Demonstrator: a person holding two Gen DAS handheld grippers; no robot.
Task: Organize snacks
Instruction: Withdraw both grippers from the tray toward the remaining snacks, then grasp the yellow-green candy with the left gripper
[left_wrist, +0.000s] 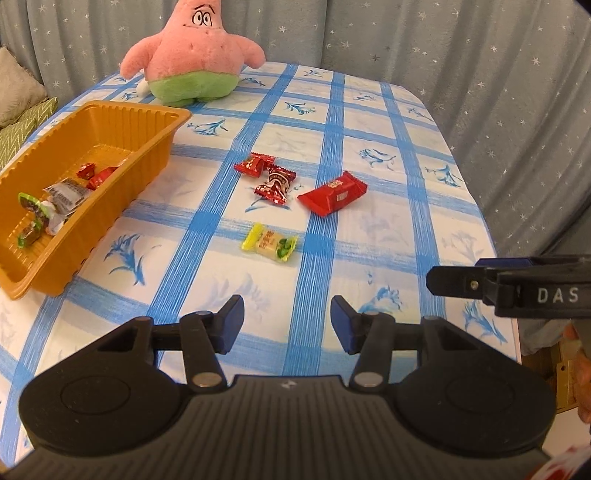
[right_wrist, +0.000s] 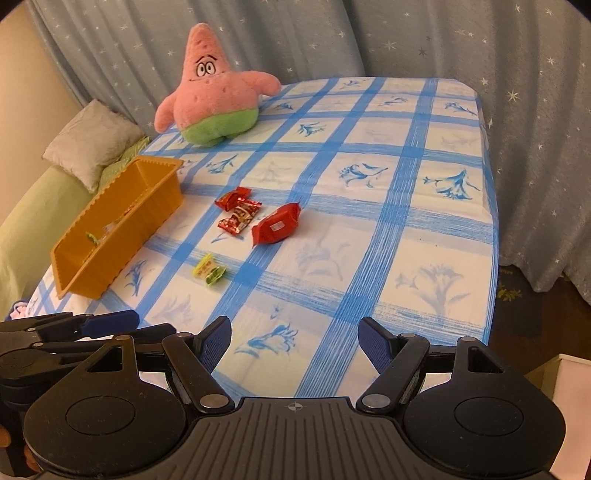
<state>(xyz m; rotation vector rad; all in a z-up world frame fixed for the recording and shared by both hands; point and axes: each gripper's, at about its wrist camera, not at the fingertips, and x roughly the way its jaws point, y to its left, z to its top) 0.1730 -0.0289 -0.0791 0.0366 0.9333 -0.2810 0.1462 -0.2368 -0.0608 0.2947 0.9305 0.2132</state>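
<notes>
An orange plastic tray (left_wrist: 155, 147) (right_wrist: 155, 206) stands at the table's left and holds several wrapped snacks (left_wrist: 62, 199). On the cloth lie a small red packet (left_wrist: 253, 165) (right_wrist: 232, 199), a dark red candy (left_wrist: 275, 184) (right_wrist: 238, 218), a larger red packet (left_wrist: 332, 192) (right_wrist: 276, 223) and a yellow-green candy (left_wrist: 270, 242) (right_wrist: 208, 272). My left gripper (left_wrist: 287, 325) is open and empty above the near edge, short of the yellow-green candy. My right gripper (right_wrist: 295, 345) is open and empty, further right; it also shows in the left wrist view (left_wrist: 450, 282).
A pink and green star plush (left_wrist: 192, 55) (right_wrist: 214, 96) sits at the table's far left. The table has a blue checked cloth (left_wrist: 369, 122) (right_wrist: 406, 184). Grey starred curtains (left_wrist: 480, 55) hang behind. Cushions (right_wrist: 88, 147) lie left of the table.
</notes>
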